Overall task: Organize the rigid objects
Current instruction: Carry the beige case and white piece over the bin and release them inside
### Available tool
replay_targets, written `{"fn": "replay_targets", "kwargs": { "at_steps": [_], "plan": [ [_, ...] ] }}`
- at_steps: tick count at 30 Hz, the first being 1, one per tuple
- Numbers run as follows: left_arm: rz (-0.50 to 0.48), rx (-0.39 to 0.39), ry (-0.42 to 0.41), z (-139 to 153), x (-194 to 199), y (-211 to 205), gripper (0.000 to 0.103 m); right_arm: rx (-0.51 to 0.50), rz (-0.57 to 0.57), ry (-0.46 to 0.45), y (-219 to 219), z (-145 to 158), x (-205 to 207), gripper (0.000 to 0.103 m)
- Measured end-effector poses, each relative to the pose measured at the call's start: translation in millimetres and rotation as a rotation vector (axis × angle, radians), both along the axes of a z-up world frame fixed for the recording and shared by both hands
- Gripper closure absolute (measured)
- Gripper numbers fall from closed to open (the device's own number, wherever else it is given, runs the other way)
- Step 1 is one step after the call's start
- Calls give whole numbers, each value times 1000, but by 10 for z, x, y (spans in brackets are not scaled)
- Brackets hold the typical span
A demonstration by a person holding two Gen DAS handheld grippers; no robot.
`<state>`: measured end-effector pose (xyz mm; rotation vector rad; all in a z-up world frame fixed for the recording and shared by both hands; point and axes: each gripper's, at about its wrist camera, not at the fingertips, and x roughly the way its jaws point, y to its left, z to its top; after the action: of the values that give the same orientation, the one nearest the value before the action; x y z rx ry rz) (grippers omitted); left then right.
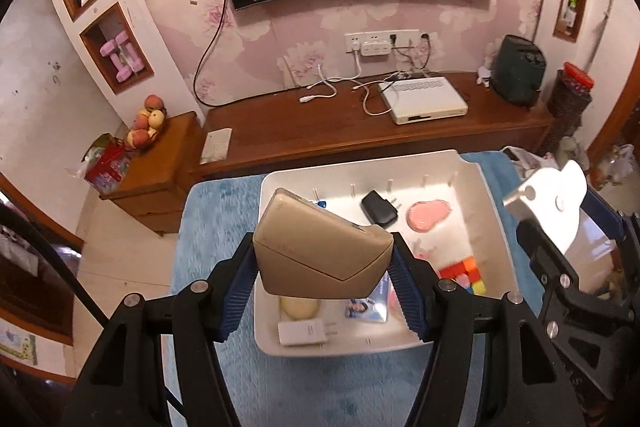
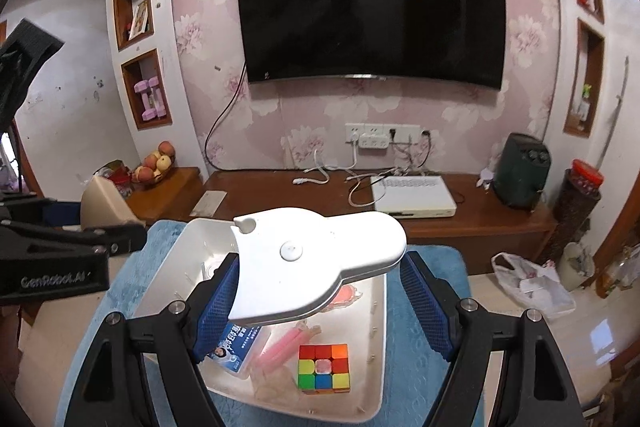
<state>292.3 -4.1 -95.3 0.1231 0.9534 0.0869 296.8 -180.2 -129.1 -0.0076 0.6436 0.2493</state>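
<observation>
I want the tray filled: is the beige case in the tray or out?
Out. The left gripper holds the beige case in the air above the white tray.

Right gripper holds a flat white plastic piece above the white bin; left pad presses its edge, right pad contact unclear. In the bin: Rubik's cube near right, pink item beside it, blue-labelled box left. Bin sits on a blue mat. Left gripper at left, carrying a beige box. TV on far wall.
</observation>
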Motion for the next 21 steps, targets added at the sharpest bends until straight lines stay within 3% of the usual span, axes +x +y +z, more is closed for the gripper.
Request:
{"fn": "replay_targets", "kwargs": {
  "at_steps": [11, 21],
  "plan": [
    [8, 102, 91, -607, 322, -252, 36, 11, 46, 85, -81, -502, 233, 23],
    [27, 100, 188, -1048, 539, -283, 36, -25, 127, 136, -10, -867, 319, 23]
  ]
}}
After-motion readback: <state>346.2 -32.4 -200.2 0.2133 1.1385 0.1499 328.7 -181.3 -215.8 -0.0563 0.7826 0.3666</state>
